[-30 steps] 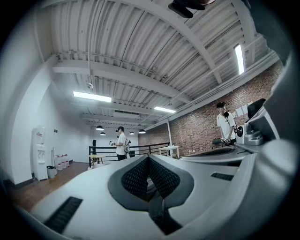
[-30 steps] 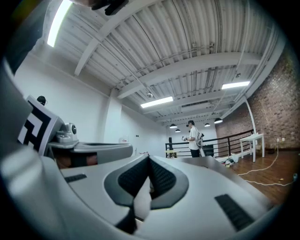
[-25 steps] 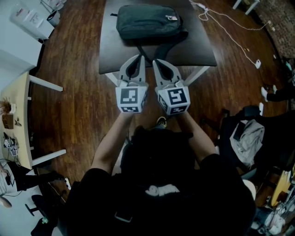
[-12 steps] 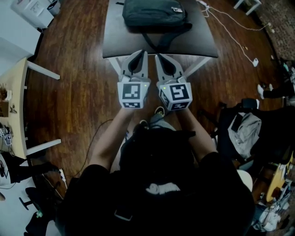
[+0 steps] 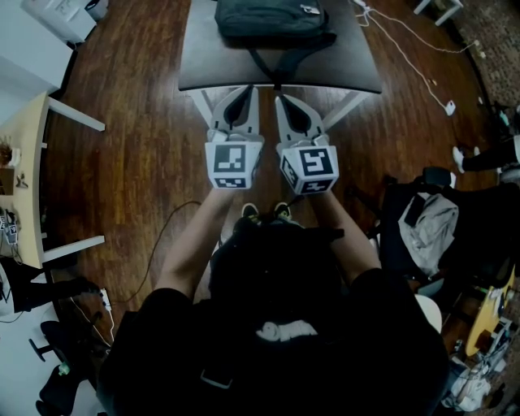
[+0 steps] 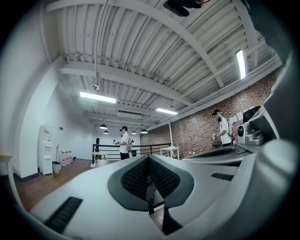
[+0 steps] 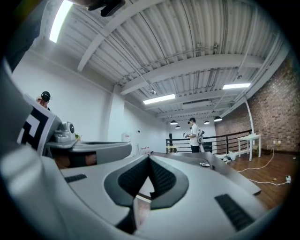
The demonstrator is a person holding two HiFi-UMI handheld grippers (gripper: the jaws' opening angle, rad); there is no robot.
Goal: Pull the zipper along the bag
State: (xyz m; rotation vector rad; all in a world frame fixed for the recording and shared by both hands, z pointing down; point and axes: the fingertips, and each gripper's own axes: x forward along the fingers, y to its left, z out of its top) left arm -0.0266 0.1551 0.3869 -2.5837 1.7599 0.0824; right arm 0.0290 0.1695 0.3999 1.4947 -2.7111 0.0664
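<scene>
A dark green bag [image 5: 272, 18] lies at the far side of the dark table [image 5: 215, 61], its black straps [image 5: 275, 65] trailing toward the front edge. In the head view both grippers are held side by side and level, their tips at that front edge, well short of the bag. My left gripper [image 5: 249, 91] is shut with nothing between its pads, as its own view confirms [image 6: 148, 158]. My right gripper [image 5: 281, 99] is likewise shut and empty [image 7: 149, 161]. Neither gripper view shows the bag clearly.
Wooden floor surrounds the table. A white cable [image 5: 406, 49] runs across the floor at the upper right, a black one [image 5: 158, 244] at the left. A pale table [image 5: 32, 187] stands left; a chair with clothes [image 5: 431, 227] stands right. Distant people [image 6: 124, 143] stand in the room.
The table and bag have slid toward the top of the head view. The gripper tips, earlier over the table's front part, now sit at its edge. Both jaws stay shut.
</scene>
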